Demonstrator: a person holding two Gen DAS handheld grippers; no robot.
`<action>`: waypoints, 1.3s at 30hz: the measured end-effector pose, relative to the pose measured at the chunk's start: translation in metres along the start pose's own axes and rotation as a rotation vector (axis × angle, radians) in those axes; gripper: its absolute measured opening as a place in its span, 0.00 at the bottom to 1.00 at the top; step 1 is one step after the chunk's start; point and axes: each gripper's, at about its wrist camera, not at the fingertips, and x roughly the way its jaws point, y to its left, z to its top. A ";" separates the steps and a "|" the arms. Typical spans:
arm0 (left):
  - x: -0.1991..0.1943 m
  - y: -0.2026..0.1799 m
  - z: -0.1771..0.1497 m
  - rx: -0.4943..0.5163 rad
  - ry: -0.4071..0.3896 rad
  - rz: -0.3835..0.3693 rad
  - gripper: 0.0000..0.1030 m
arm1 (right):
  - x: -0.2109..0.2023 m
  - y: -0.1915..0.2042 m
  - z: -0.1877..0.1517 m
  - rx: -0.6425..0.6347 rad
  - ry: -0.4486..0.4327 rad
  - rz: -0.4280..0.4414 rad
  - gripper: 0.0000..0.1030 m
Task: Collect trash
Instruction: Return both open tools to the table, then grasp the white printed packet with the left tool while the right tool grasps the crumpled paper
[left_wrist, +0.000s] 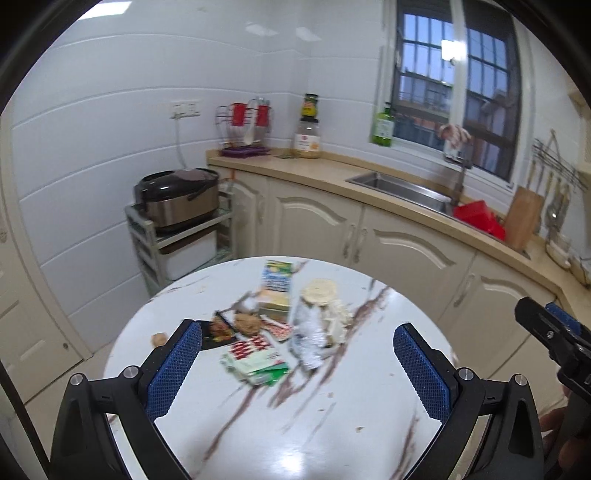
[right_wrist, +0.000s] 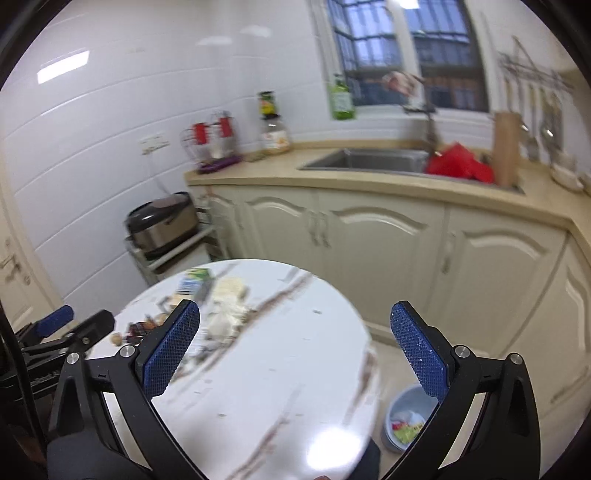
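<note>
A kitchen with white tiled walls and a row of cream cabinets under a beige counter, which carries a steel sink below a barred window. A red item lies at the sink's right end, beside an upright wooden board. To the left, a dark rice cooker sits on a small shelf cart.

In front stands a round white table with brown marble veins. The trash lies in a loose cluster on its far half: a blue and green carton at the back, a pale crumpled pile of paper to its right, a shiny silver wrapper in front of that, a red, white and green box nearest the camera, and a brown lump among smaller wrappers. A small brown scrap lies apart to the left.

On the floor to the right of the table, a grey bin already holds some colourful pieces.

The left gripper hovers over the near side of the table, its blue-padded fingers spread wide and holding nothing. The right gripper is just as wide and empty, over the table's right part, well apart from the trash.
</note>
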 end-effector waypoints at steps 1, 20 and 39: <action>-0.007 0.008 -0.003 -0.010 -0.004 0.015 0.99 | 0.000 0.012 0.001 -0.022 -0.005 0.019 1.00; -0.026 0.041 -0.031 -0.074 -0.056 0.124 0.99 | 0.016 0.099 -0.012 -0.175 0.017 0.123 1.00; 0.177 0.046 -0.010 -0.067 0.297 0.062 0.99 | 0.148 0.068 -0.052 -0.121 0.323 0.087 1.00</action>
